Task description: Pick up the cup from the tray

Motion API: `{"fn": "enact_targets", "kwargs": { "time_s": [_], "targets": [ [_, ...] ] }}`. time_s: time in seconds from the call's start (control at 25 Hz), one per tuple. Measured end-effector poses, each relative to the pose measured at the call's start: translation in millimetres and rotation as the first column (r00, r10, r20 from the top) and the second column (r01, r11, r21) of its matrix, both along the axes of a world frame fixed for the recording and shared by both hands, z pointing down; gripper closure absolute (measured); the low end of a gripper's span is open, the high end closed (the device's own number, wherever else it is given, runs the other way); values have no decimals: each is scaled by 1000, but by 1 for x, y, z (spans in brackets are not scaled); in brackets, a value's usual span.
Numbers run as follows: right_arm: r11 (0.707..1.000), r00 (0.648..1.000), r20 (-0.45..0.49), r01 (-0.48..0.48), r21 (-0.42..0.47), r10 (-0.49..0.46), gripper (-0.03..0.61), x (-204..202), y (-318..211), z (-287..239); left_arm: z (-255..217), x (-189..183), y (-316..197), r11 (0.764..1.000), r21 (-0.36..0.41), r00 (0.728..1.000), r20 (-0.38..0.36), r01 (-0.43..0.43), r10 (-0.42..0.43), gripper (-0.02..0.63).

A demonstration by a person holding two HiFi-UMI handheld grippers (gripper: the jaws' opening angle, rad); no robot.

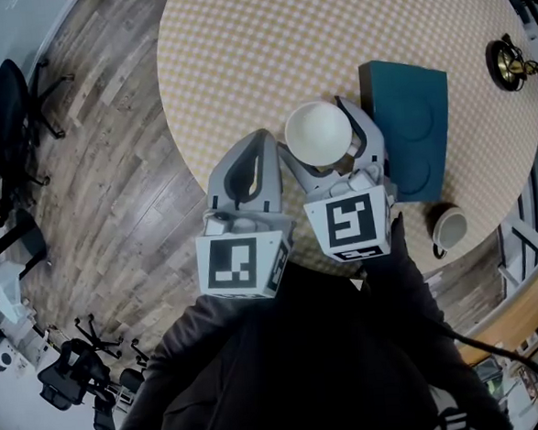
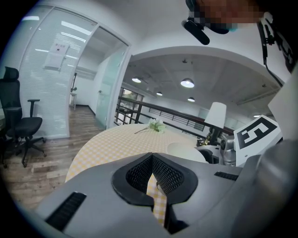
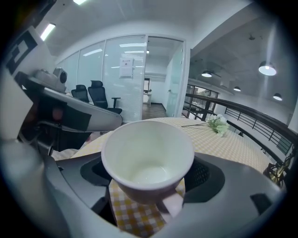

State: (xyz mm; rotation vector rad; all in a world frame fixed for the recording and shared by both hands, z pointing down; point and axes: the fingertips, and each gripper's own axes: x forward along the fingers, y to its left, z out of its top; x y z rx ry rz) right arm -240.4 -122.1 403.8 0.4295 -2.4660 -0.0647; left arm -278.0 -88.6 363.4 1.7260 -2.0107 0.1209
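**Cup clamped in the right gripper, clear of the tray**

Nearest the head camera are the person's dark sleeves [image 1: 289, 364]. Just past them are the two marker cubes, side by side at the near edge of the round table [image 1: 238, 37], which wears a yellow check cloth.

The right gripper [image 1: 327, 150] reaches out over the table with its jaws clamped on the white cup [image 1: 318, 131]. In the right gripper view one grey jaw presses on each side of the cup [image 3: 148, 155]. The cup sits right between the dark ribbed pads, with its mouth open towards the camera. Its inside is bare and white. Check cloth shows under the cup, and it is hard to tell whether its base touches the table.

The cup is off the tray. In the head view the teal tray [image 1: 410, 126] lies flat on the cloth just to the right of the cup and the right jaw, and the cup overlaps no part of it.

The left gripper [image 1: 262, 138] lies just left of the right one, pointing the same way over the table's near edge. In its own view the jaws are drawn together, and only a thin slit of check cloth shows between the pads [image 2: 139, 174].

A second white cup [image 1: 449, 229] stands on the table near the tray's near right corner. A small brass ornament [image 1: 511, 62] sits at the far right edge. Off to the left, black office chairs [image 1: 12, 94] stand on the wood floor.
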Motion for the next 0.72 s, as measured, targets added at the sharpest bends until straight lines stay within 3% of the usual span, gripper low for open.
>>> {"fn": "enact_targets", "kwargs": {
  "time_s": [0.72],
  "targets": [
    [996,1000,0,-6,-84,6,158,-24,9,38,16,-27,11,998,-33,999,6,47,-47,611]
  ]
}}
